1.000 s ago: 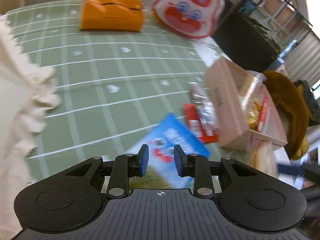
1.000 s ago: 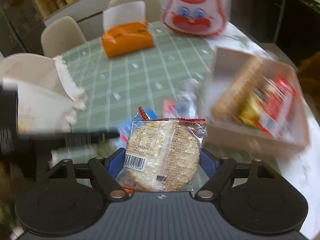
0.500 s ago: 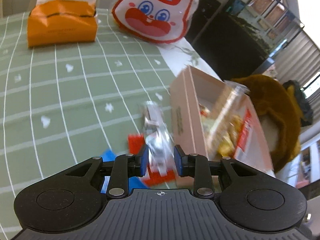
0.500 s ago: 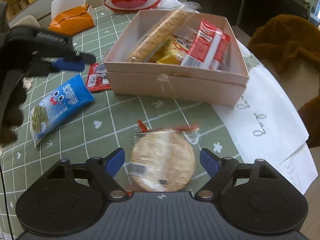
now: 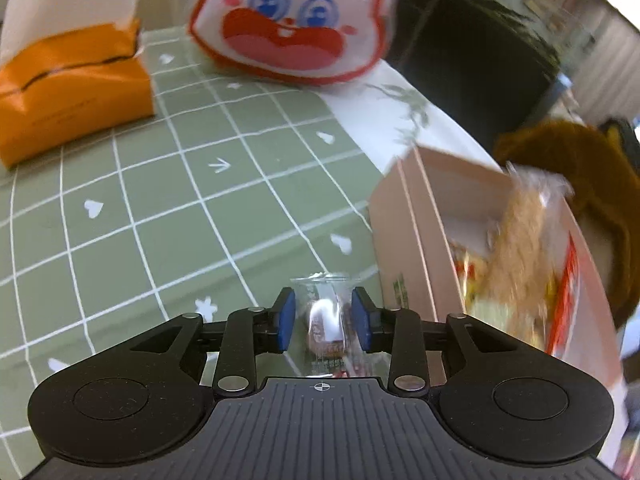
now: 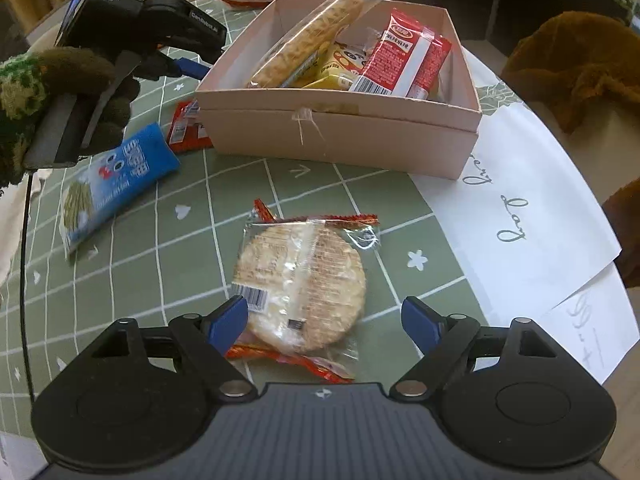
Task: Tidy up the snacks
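Your left gripper [image 5: 323, 322] is opening, a clear-wrapped candy [image 5: 326, 326] between its pads. Your right gripper [image 6: 325, 322] spreads wide around a rice cracker [image 6: 300, 286]; box [image 6: 340, 128] at twelve o'clock.

Green grid-patterned cloth [image 6: 132, 280] over the bench, brown fuzzy seat [image 6: 576, 64] beside it, dark cabinet [image 5: 480, 64] behind.

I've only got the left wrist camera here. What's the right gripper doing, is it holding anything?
Observer: No. The right gripper is open over a round rice cracker lying on the tablecloth.
Operator: Any other snacks outside the box?
Observer: A blue packet lies on the cloth, left of the box.
Operator: And on the box's other side?
Observer: White paper with handwriting lies there.
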